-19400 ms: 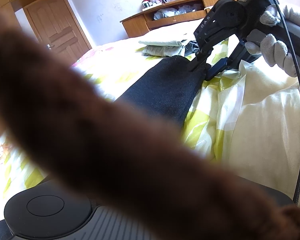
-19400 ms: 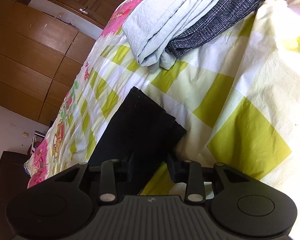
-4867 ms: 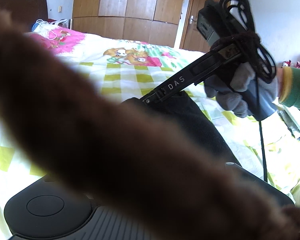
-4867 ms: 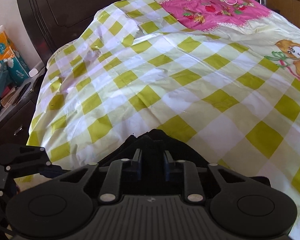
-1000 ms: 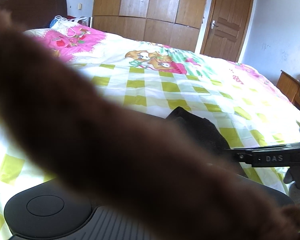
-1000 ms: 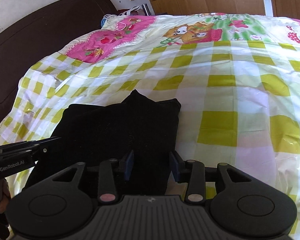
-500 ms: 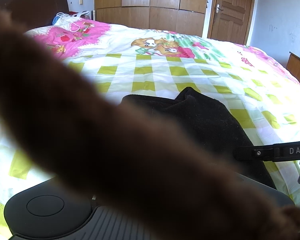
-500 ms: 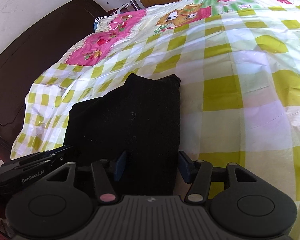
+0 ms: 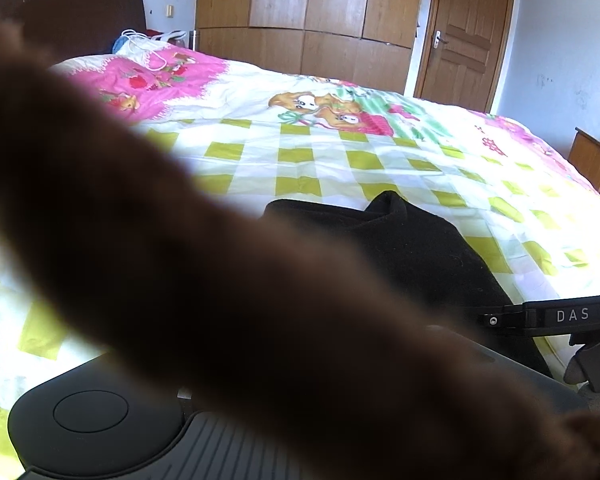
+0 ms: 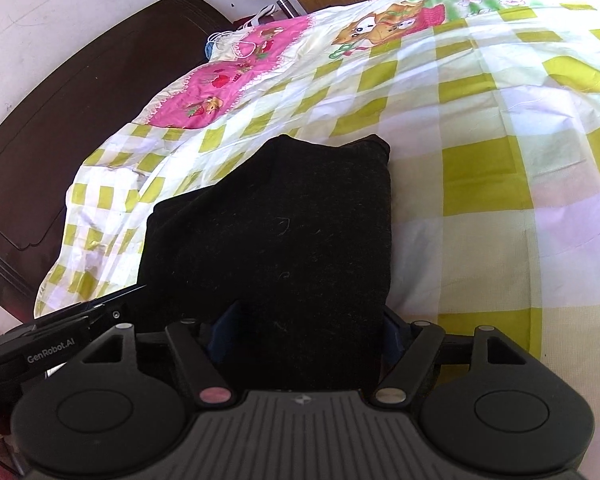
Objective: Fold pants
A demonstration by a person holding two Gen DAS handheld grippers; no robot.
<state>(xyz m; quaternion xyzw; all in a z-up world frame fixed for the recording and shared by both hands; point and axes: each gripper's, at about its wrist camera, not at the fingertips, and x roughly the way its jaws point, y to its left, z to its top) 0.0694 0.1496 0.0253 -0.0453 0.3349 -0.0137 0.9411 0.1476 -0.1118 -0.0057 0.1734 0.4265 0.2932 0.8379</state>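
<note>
A: Report the right gripper (image 10: 306, 320).

B: Jaws are spread wide. The blue-padded fingertips (image 10: 226, 330) stand either side of the near edge of the black pants (image 10: 276, 236); the cloth lies between them, not pinched.

A: Left gripper?

B: In the left wrist view a blurred brown fuzzy band (image 9: 236, 280) crosses the lens and hides the fingers. In the right wrist view only the left gripper (image 10: 100, 310) side profile shows, at the near-left edge of the pants. Jaw state: cannot tell.

A: Location of the pants?

B: Folded into a compact dark block, flat on the checked bedsheet (image 10: 480, 160), near the edge of the bed closest to both grippers. One far corner stands up in a small peak.

A: Beyond the pants?

B: Yellow-green and white checks, then a pink panel (image 9: 156, 84) and a cartoon print (image 9: 324, 110). Farther still: a dark headboard (image 10: 60, 120), a wooden wardrobe (image 9: 312, 16) and a wooden door (image 9: 464, 36).
</note>
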